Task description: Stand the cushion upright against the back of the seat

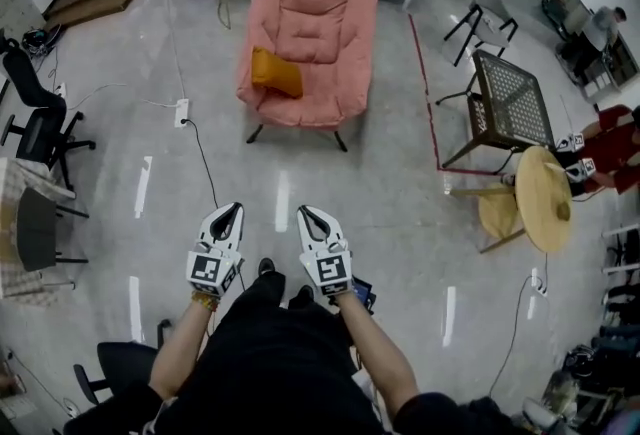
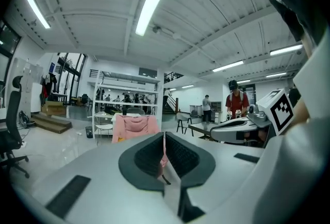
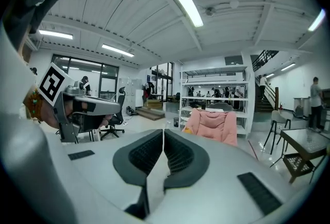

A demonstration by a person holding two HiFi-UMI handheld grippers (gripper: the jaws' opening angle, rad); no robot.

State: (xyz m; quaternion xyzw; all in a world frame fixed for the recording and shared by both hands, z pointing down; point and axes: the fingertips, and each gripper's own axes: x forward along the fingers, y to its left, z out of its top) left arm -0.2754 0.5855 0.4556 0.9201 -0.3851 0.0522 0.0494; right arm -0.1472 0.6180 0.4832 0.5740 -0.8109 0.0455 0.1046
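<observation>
approach step: left claw (image 1: 229, 213) and right claw (image 1: 307, 214) closed, empty, well apart from the chair (image 1: 312, 13). cushion (image 1: 276, 72) lies at its left edge; next, get close and open up.

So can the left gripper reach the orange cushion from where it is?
Probably not yet. The left gripper, jaws shut, is close to the person, and the orange cushion lies on the pink chair across open floor. Nothing seems to block the way, so walking closer should do it.
</observation>
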